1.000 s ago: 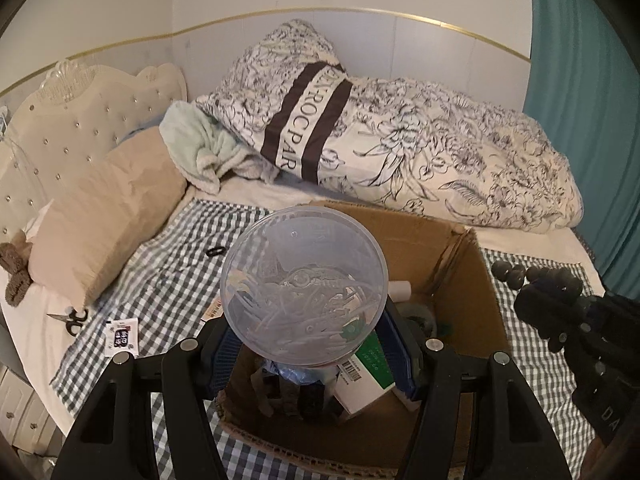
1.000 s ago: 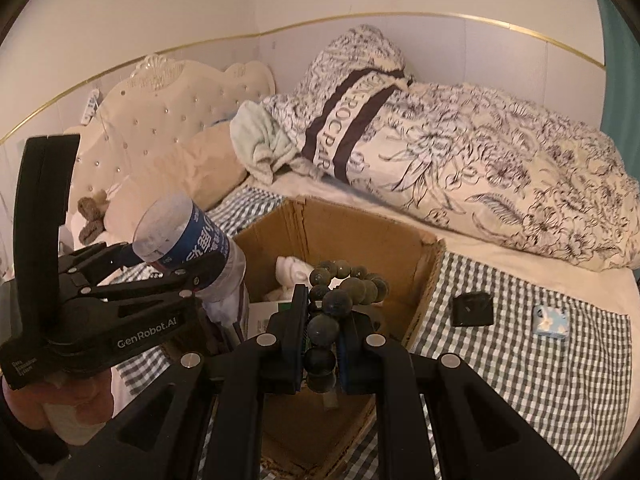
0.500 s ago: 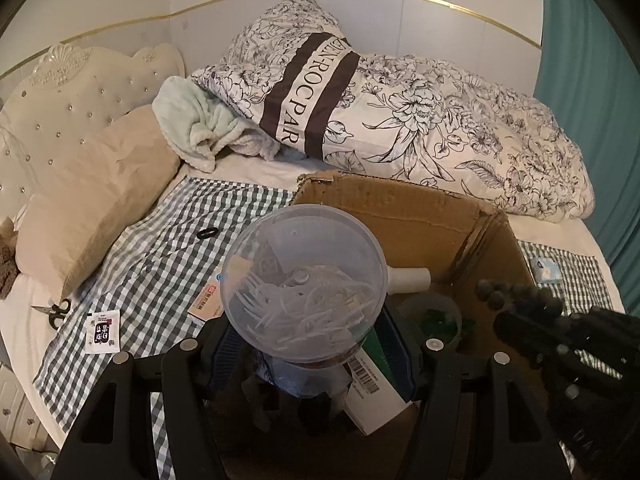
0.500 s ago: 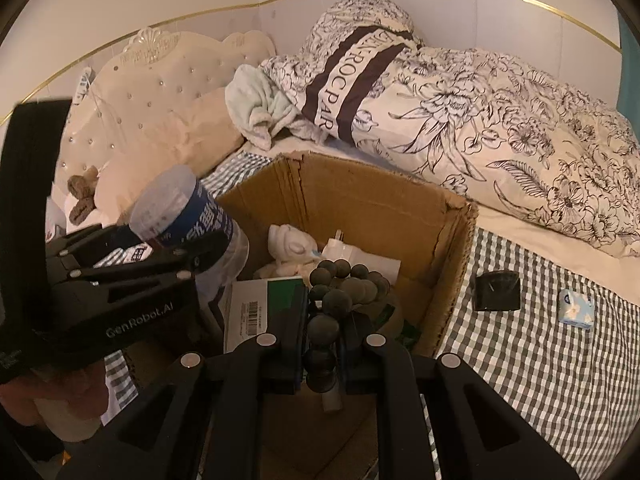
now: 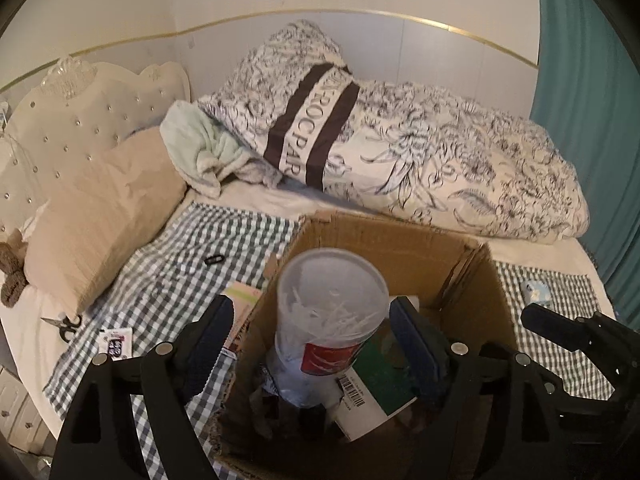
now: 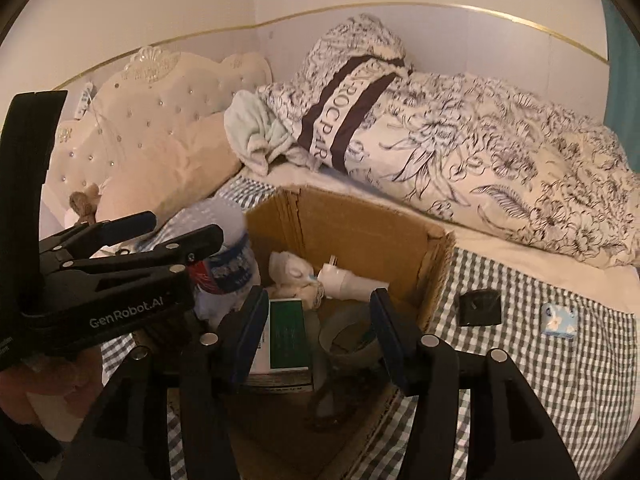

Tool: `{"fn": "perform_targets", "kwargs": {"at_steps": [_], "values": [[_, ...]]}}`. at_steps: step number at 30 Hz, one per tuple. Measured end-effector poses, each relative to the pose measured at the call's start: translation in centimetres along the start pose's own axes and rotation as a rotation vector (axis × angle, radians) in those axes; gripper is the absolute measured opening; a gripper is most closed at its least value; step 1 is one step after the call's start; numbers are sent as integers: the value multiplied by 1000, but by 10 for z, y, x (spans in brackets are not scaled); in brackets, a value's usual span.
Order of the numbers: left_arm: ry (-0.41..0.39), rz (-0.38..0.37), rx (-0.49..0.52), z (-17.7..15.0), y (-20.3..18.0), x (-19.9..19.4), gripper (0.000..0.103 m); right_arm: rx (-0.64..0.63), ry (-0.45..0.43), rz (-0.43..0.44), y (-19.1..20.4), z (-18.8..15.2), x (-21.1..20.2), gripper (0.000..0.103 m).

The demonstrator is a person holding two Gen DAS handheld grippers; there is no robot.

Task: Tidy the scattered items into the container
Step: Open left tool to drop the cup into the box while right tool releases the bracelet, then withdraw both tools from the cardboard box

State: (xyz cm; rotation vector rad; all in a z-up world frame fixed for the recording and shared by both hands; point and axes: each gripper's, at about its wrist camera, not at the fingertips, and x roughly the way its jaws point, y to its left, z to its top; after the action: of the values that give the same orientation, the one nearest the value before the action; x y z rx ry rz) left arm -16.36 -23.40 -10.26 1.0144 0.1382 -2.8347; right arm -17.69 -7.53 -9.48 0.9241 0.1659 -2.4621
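Since the box (image 5: 384, 240) sits on the bed's checked cloth (image 5: 168, 280) with its top open, both hand-held grippers can work over it from the near side. The bottle (image 5: 328, 320), clear with a red label and full of white sticks, stands tilted inside the box between the left hand-held gripper (image 5: 308, 344) pads, which are spread wider than it, so the left looks open and the bottle seems to rest on the pile below, likely just let go. Cannot tell if one pad touches it. Under it: a green-and-white carton (image 5: 372, 392) and dark bits. From the right wrist view, the right hand-held gripper (image 6: 316, 336) is also open and empty, jaws wide over the box interior, above the carton (image 6: 286, 328) and a grey tape roll (image 6: 348, 340); a white plug (image 6: 344, 280) and white cloth wad (image 6: 292, 276) lie against the far wall. Beads not clearly visible here.

Loose items outside the box, so task only partly done: black square thing (image 6: 480, 308) and small blue floral packet (image 6: 558, 320) on the cloth right of the box; black ring (image 5: 214, 260), sachet (image 5: 116, 344), scissors (image 5: 64, 324) to its left, and a pink-green card (image 5: 240, 304) just beside the box's left wall. Next pick probably the right-side pieces, nearest the right jaws
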Motion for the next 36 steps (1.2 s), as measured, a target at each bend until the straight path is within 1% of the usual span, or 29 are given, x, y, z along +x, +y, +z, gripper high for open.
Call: {"fn": "perform_targets", "kwargs": {"at_steps": [2,6,10,14,21,25,27,30,32,33,35,36], "values": [[-16,-2,2,3,-2,-10,84,3,-17,-9,0,2,-10,53],[-48,-8,9,8,-8,-29,92,13,-49,-22,-2,4,-33,53],[-75,-10,15,12,-14,-48,93,17,-76,-33,-5,4,-55,53],[-100,-14,24,13,-24,-67,94,21,-107,-49,-8,2,-79,58],[-135,-34,44,11,-45,-98,97,40,-155,-95,-22,-7,-124,60],[-150,-54,52,11,-61,-111,100,56,-178,-128,-32,-13,-147,68],[-156,-62,57,10,-69,-116,102,64,-188,-147,-38,-17,-157,70],[-166,-77,67,8,-82,-123,103,78,-202,-177,-47,-22,-173,78],[-168,-88,74,5,-91,-127,103,88,-213,-201,-55,-27,-184,89],[-169,-91,78,4,-96,-129,103,92,-217,-218,-58,-28,-188,92],[-169,-97,89,1,-105,-132,103,100,-228,-256,-64,-31,-196,103],[-170,-104,95,0,-111,-133,103,105,-234,-270,-68,-33,-200,103]]}}
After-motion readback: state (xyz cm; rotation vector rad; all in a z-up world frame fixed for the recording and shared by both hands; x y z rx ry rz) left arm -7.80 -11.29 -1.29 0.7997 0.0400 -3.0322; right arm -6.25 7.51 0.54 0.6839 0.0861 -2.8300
